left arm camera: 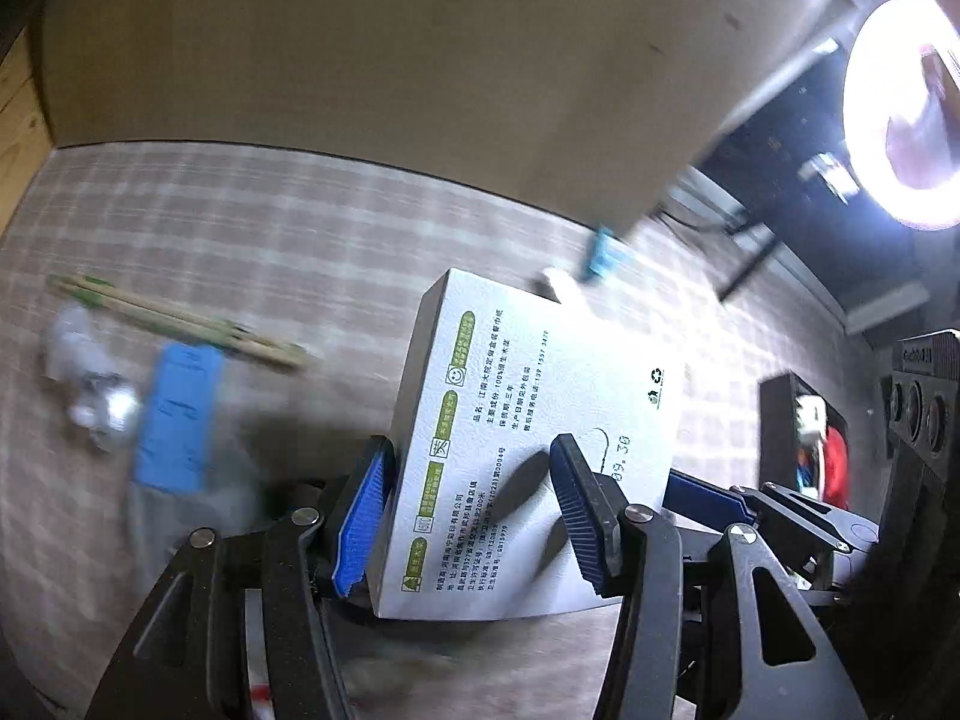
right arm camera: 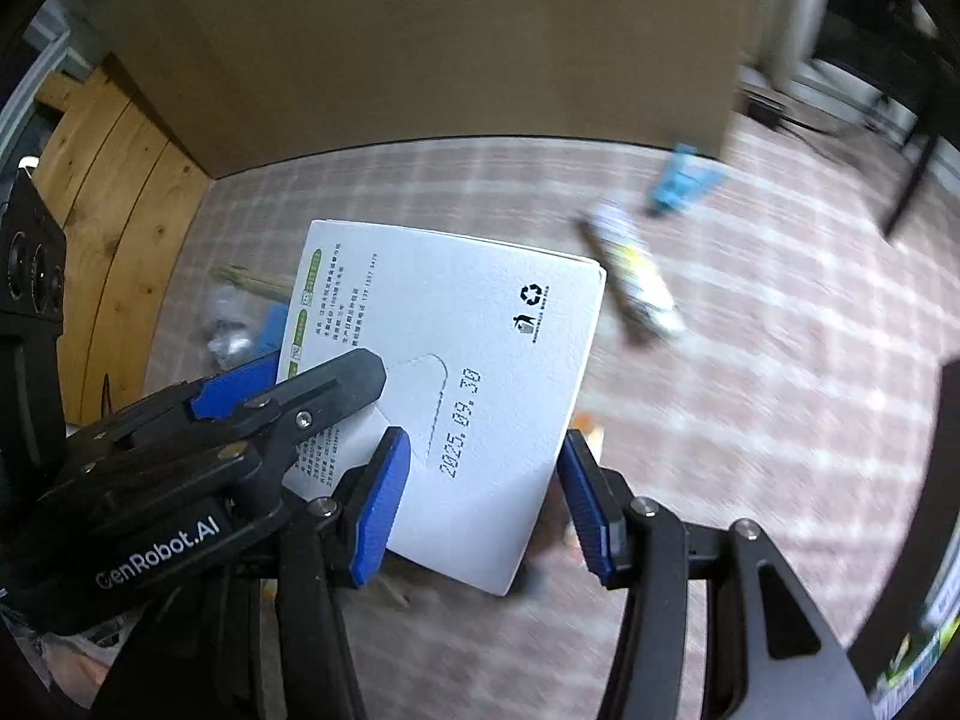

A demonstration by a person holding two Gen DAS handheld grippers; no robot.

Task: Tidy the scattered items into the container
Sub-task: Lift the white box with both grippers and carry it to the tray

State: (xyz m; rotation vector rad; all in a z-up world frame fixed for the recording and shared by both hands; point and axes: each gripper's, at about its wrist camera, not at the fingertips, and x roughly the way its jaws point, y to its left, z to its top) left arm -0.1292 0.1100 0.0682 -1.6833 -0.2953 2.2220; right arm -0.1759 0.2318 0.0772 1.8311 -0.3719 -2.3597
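Observation:
A white tissue box (left arm camera: 528,438) with green labels and a printed date is held up above the checked tablecloth. My left gripper (left arm camera: 474,510) is shut on its left end, one blue pad under the edge and one on the face. My right gripper (right arm camera: 486,498) is shut on its right end (right arm camera: 456,384); the left gripper's fingers (right arm camera: 336,384) show beside it. A large cardboard box (left arm camera: 360,60) stands behind, also in the right wrist view (right arm camera: 450,36). On the cloth lie chopsticks (left arm camera: 180,318), a blue pack (left arm camera: 177,420), crumpled foil (left arm camera: 96,384), a tube (right arm camera: 639,282) and a blue wrapper (right arm camera: 681,180).
A wooden surface (right arm camera: 114,252) borders the cloth on the left. A bright ring lamp (left arm camera: 900,114) glares at the upper right. A dark stand leg (right arm camera: 912,174) and floor clutter lie beyond the cloth's far right edge.

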